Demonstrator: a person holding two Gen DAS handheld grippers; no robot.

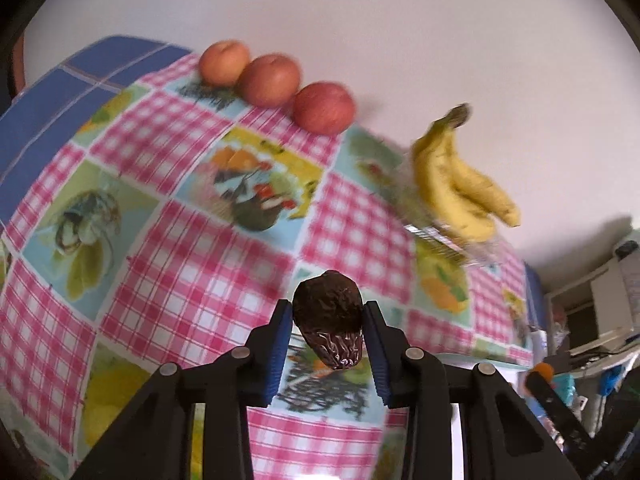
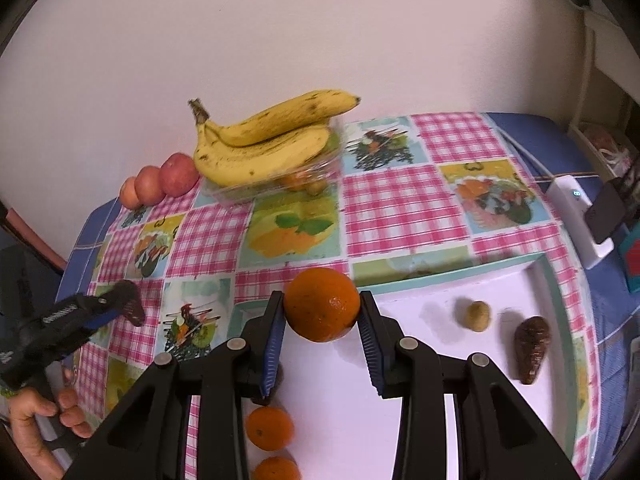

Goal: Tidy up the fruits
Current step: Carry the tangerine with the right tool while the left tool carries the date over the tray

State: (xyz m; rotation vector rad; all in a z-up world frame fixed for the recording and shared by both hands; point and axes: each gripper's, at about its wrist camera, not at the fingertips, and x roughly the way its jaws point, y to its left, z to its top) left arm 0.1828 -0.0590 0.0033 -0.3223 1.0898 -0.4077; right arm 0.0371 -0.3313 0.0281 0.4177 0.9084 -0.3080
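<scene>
Two grippers are each holding a fruit above the table. Left gripper is clamping a dark wrinkled fruit, probably an avocado, though blur makes it hard to say; blue pads are pressing it from both sides and it is hanging over the checked tablecloth. From the right wrist view the same left gripper is showing at the left edge, with a hand gripping its handle.

Right gripper is squeezing an orange between its pads, sitting over the near-left edge of a white tray. Two smaller oranges are lying on the tray's left side below it, one nearer the gripper, the other at the frame bottom. On the tray's right side a small brownish-green fruit is lying near a second dark wrinkled fruit, apart from each other.

Bananas are resting on a clear plastic container near the wall. Three apples are sitting in a row along the table's far edge, touching each other, left of the bananas. White device is lying at the right side of the table.
</scene>
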